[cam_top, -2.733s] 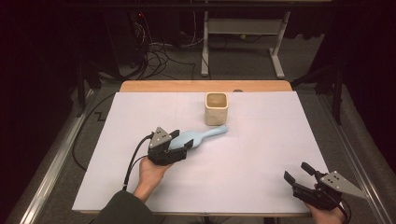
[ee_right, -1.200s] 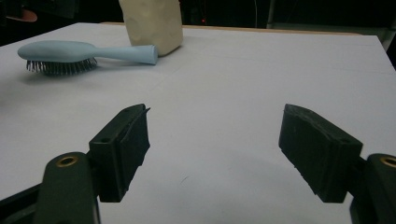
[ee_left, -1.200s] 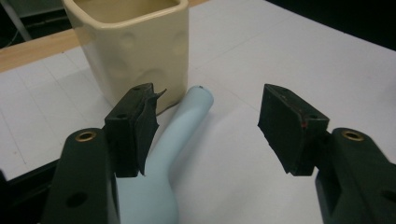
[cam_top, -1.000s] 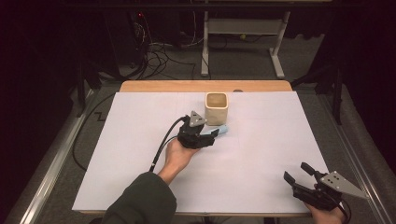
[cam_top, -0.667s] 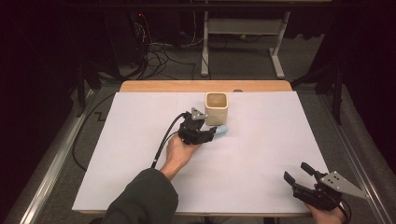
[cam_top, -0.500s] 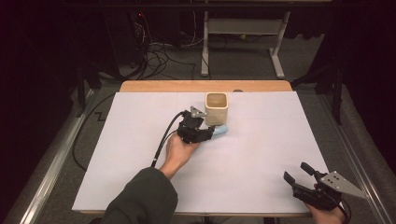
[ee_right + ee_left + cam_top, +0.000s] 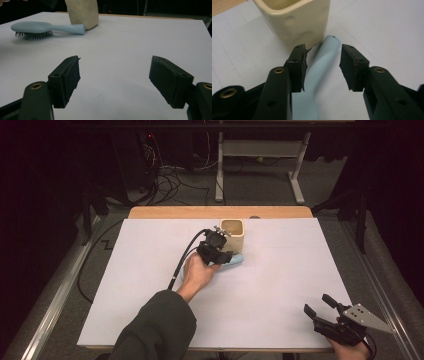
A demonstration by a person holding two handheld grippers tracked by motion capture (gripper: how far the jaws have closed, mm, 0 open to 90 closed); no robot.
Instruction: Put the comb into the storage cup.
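Light-blue plastic hairbrush is laid on white table sheet, handle tip touching cream square cup, blocked there. Left gripper jaws were just closing round handle, pads not pressing yet. Right gripper is held apart, unmoved vs earlier.

No text, label, brand, number or sign can be read in any view
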